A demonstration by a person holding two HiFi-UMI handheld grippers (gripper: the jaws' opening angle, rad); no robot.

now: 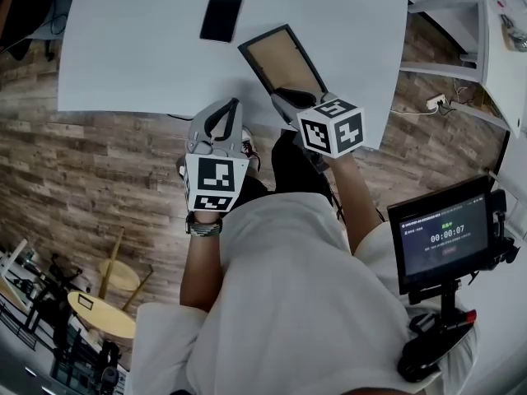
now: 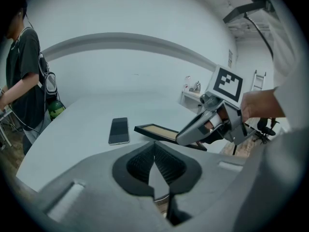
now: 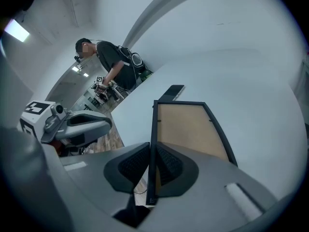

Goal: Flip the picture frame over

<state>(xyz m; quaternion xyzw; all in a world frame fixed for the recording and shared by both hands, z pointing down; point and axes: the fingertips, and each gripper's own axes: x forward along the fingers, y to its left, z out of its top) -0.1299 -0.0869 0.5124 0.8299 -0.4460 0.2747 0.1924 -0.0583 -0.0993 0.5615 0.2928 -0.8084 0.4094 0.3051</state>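
Nearest to me, off on the right, a small screen [image 1: 443, 235] on a stand is glowing above the wood floor [image 1: 107, 163].

Just past that, I'm holding the left gripper [image 1: 233, 107] at the near edge of the white surface [image 1: 123, 48], a bit left of the action. Its fingers [image 2: 142, 161] are clenched tight together with nothing between them, so it's just hanging there idle.

To its right I'm working the right gripper [image 1: 284, 99]. Its fingers [image 3: 133, 166] are grasping the picture frame [image 1: 284, 60] at the near end of its black left side rail, one pad on each face of the rail.

The frame is sitting over the near side of the surface, roughly in the middle, with its brown backing board facing up. It's tilting. The near end is sitting raised in my grip and the far end is lying low, though I can't tell if that far corner is touching the surface.

A little farther off and to the left, a dark phone [image 1: 222, 11] is lying flat, apart from the frame.

Way beyond the surface's far left side, a person [image 2: 26, 81] in a dark shirt is standing.
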